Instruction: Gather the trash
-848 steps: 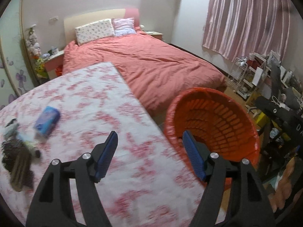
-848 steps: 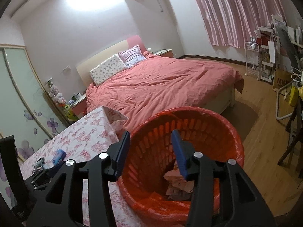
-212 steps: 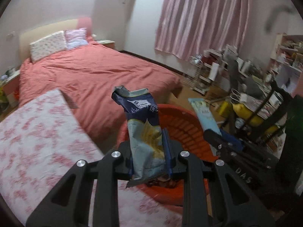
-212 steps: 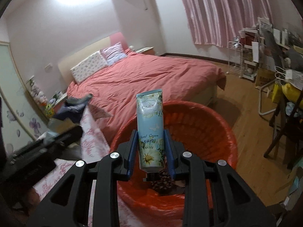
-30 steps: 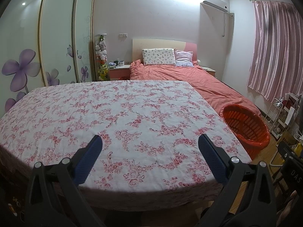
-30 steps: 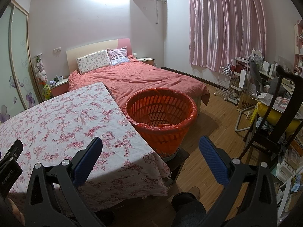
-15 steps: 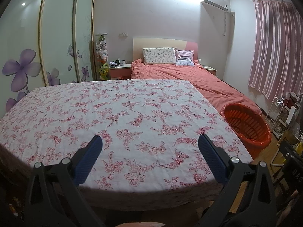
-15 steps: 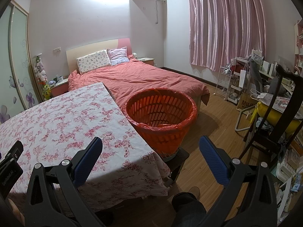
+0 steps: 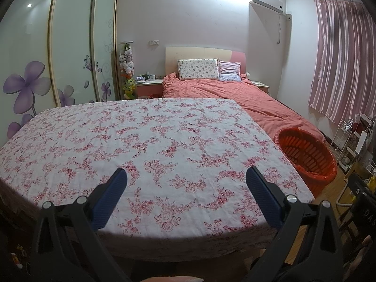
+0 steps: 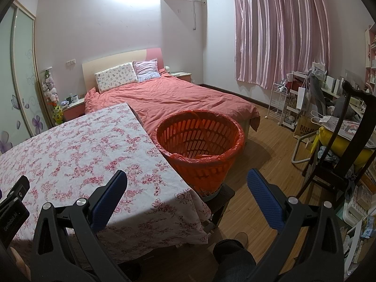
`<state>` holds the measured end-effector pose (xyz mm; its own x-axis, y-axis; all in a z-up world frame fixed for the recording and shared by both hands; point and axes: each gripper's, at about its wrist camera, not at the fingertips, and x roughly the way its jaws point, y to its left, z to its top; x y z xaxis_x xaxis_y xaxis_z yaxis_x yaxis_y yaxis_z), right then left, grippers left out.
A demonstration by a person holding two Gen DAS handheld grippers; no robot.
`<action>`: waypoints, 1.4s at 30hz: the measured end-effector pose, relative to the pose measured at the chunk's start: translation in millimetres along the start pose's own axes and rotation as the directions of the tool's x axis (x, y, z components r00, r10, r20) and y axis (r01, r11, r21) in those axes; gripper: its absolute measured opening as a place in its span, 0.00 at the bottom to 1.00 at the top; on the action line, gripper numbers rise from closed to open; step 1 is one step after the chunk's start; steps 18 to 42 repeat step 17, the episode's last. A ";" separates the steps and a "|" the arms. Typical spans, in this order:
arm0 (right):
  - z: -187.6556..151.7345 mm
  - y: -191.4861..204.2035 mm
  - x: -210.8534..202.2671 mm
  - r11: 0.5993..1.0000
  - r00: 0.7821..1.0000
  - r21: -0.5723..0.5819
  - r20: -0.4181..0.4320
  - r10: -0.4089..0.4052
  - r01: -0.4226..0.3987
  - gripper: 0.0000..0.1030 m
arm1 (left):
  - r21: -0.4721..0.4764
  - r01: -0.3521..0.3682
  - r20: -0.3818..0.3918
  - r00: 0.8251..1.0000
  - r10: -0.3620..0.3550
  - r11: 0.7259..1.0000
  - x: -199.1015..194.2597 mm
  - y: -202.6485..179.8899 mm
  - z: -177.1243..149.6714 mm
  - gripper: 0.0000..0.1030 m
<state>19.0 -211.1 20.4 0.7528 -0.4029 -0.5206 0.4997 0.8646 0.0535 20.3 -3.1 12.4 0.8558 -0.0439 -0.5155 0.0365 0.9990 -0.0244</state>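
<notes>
Above the near edge of the bench point(image 9: 164, 141), the left gripper point(image 9: 186, 176) is hovering with its jaws spread wide and nothing between them; its blue pads point(image 9: 110, 195) are framing the floral cloth that is covering the whole bench top. Off the bench's right-hand end, the orange basket point(image 9: 307, 155) is standing just beside the bench, lined with a red bag whose edge is folding over the rim. Beyond the bench, the bed point(image 9: 235, 94) with its salmon cover is lying against the far wall, two pillows point(image 9: 197, 69) resting at the headboard, and pink curtains point(image 9: 340, 58) are hanging at the right.

From the right wrist view, the right gripper point(image 10: 186, 177) is hanging over the bench corner and the wooden floor point(image 10: 265, 164), its jaws likewise spread wide and gripping nothing. The basket point(image 10: 199, 150) is sitting between the two pads in this view, raised on a dark stool point(image 10: 221, 195) and touching or nearly touching the hanging cloth; its contents are mostly hidden by the slatted wall, with only crumpled red liner showing low inside. At the lower left edge, part of the left gripper's black body point(image 10: 13, 202) is showing over the bench point(image 10: 70, 145). A dark chair point(image 10: 347, 141) and cluttered shelves are occupying the right side of the room
</notes>
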 end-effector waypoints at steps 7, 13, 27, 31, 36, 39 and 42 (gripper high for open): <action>-0.2 0.0 0.0 1.000 1.000 0.000 0.000 0.000 0.000 0.98 | 0.002 -0.003 -0.001 1.000 0.003 1.000 0.3 -0.8 -0.9 0.96; -0.2 -0.2 0.0 1.000 1.000 0.001 0.000 0.000 0.000 0.98 | 0.002 -0.003 -0.002 1.000 0.003 1.000 0.1 -0.6 -1.0 0.96; -0.2 -0.3 0.0 1.000 1.000 0.001 0.000 0.000 0.000 0.98 | 0.002 -0.005 -0.004 1.000 0.005 1.000 -0.2 -0.1 -1.6 0.96; -0.2 -0.3 0.0 1.000 1.000 0.001 0.000 0.000 0.000 0.98 | 0.002 -0.005 -0.004 1.000 0.005 1.000 -0.2 -0.1 -1.6 0.96; -0.2 -0.3 0.0 1.000 1.000 0.001 0.000 0.000 0.000 0.98 | 0.002 -0.005 -0.004 1.000 0.005 1.000 -0.2 -0.1 -1.6 0.96; -0.2 -0.3 0.0 1.000 1.000 0.001 0.000 0.000 0.000 0.98 | 0.002 -0.005 -0.004 1.000 0.005 1.000 -0.2 -0.1 -1.6 0.96; -0.2 -0.3 0.0 1.000 1.000 0.001 0.000 0.000 0.000 0.98 | 0.002 -0.005 -0.004 1.000 0.005 1.000 -0.2 -0.1 -1.6 0.96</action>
